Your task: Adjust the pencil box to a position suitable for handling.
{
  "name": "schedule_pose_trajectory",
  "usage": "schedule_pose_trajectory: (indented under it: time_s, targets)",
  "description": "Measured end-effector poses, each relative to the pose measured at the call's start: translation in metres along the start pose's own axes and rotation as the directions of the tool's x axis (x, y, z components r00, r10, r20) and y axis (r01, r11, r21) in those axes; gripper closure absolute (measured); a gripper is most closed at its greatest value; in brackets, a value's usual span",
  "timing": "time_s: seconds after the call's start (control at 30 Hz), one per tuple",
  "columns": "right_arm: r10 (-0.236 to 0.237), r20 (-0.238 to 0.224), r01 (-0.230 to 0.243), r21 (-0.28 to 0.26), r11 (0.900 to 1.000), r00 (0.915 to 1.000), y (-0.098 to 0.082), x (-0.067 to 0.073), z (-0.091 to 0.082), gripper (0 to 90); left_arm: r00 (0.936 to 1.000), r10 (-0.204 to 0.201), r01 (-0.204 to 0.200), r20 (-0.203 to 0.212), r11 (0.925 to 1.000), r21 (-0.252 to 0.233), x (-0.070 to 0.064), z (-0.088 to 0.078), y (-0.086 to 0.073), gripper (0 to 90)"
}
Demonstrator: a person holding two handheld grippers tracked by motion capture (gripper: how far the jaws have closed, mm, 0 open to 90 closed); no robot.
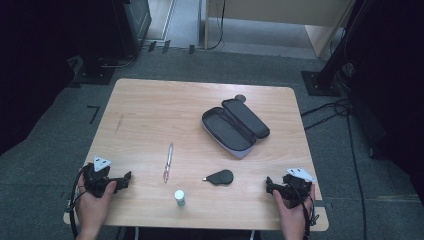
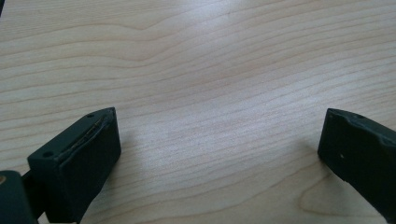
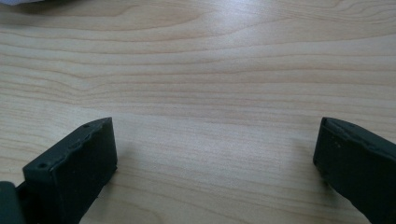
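An open dark pencil case [image 1: 235, 127] lies on the wooden table [image 1: 150, 110], right of centre. A pen [image 1: 168, 162] lies in the middle, pointing toward the near edge. A small black teardrop-shaped object [image 1: 220, 177] rests nearer the front, and a small white capped bottle [image 1: 179, 198] stands close to the near edge. My left gripper [image 1: 126, 178] rests on the near left corner, held by a hand; its jaws stand wide apart over bare wood [image 2: 219, 135]. My right gripper [image 1: 270, 185] rests at the near right, jaws also wide over bare wood [image 3: 215, 140]. Neither holds anything.
A small round dark object [image 1: 241, 98] sits at the far edge behind the case. A thin pencil-like mark [image 1: 119, 123] lies on the left part of the table. Dark stands and cables [image 1: 330, 107] surround the table on the carpeted floor.
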State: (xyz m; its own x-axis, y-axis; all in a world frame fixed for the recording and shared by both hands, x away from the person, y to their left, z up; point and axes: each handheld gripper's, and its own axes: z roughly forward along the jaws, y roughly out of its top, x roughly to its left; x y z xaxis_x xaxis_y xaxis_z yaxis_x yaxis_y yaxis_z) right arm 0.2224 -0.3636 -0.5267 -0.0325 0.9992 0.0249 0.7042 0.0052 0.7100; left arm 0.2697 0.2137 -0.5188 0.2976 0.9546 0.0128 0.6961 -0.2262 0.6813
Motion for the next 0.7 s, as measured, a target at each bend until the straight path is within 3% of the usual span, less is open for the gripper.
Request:
schedule_pose_trajectory:
  time_s: [0.17,0.2,0.27,0.3,0.37,0.47,0.53,0.63,0.7]
  targets:
    - [-0.011,-0.010,0.010,-0.015,1.000,0.9999,-0.001,0.001,-0.002,5.9,1.0000,-0.003,0.003,-0.001,1.0000,-0.003,0.000,0.000,0.000,0.0]
    - [-0.009,-0.009,0.009,-0.037,0.999,0.9999,-0.002,0.002,-0.004,16.5,1.0000,0.000,0.000,0.000,1.0000,0.000,0.000,0.000,0.000,0.0]
    - [0.013,0.005,-0.013,-0.057,0.998,0.9999,-0.004,0.002,-0.007,27.4,1.0000,-0.003,0.003,0.000,1.0000,-0.003,0.000,0.000,0.000,0.0]
    - [0.013,0.005,-0.013,-0.057,0.998,0.9999,-0.004,0.002,-0.007,27.4,1.0000,-0.003,0.003,0.000,1.0000,-0.003,0.000,0.000,0.000,0.0]
    - [0.057,-0.033,-0.059,-0.076,0.995,0.9979,-0.004,0.003,-0.009,34.1,1.0000,0.001,-0.001,0.003,1.0000,-0.002,-0.001,0.000,0.000,0.0]
    - [0.087,-0.052,-0.092,-0.102,0.991,0.9949,0.000,0.005,-0.015,44.2,1.0000,0.003,-0.003,0.005,1.0000,-0.005,-0.001,0.000,0.000,0.0]
    - [0.088,-0.070,-0.095,-0.111,0.989,0.9936,0.003,0.006,-0.018,47.4,1.0000,0.003,-0.003,0.005,1.0000,-0.005,-0.001,0.000,0.000,0.0]
    - [0.067,-0.022,-0.069,-0.121,0.990,0.9975,0.019,0.017,-0.022,51.0,1.0000,0.002,-0.002,0.005,1.0000,-0.005,-0.001,0.000,0.000,0.0]
    - [0.068,-0.026,-0.070,-0.127,0.989,0.9974,0.023,0.020,-0.022,51.0,1.0000,0.002,-0.002,0.006,1.0000,-0.006,-0.001,0.000,0.000,0.0]
